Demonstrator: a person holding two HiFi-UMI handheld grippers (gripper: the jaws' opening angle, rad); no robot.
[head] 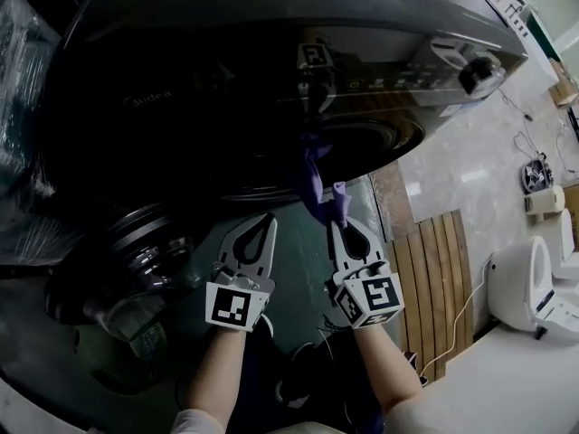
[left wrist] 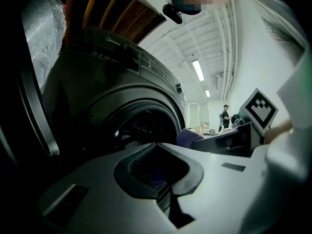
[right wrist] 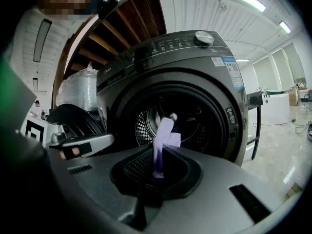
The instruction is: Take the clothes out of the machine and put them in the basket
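Your right gripper is clamped on a purple cloth. In the right gripper view the jaws are closed, with the cloth pinched between them and a strip rising out of the jaw cavity in front of the drum opening. In the head view the cloth runs from the right jaws up to the lower edge of that opening. The views do not show whether its far end lies inside the drum.

Your left gripper is just beside the right one, on its left and apart from the cloth. In the left gripper view its jaws stand together. A faint purple tint shows in the cavity behind them, and you cannot tell what it is.

Both grippers point at the front of the dark washer. The door is swung open to the left of the left gripper. The dial is on the control panel at the top of the washer, towards its right end.

A plastic-wrapped bundle stands on the washer's left. A wooden slat panel lies on the floor to the right, with white fixtures beyond it. A person stands far off in the left gripper view.
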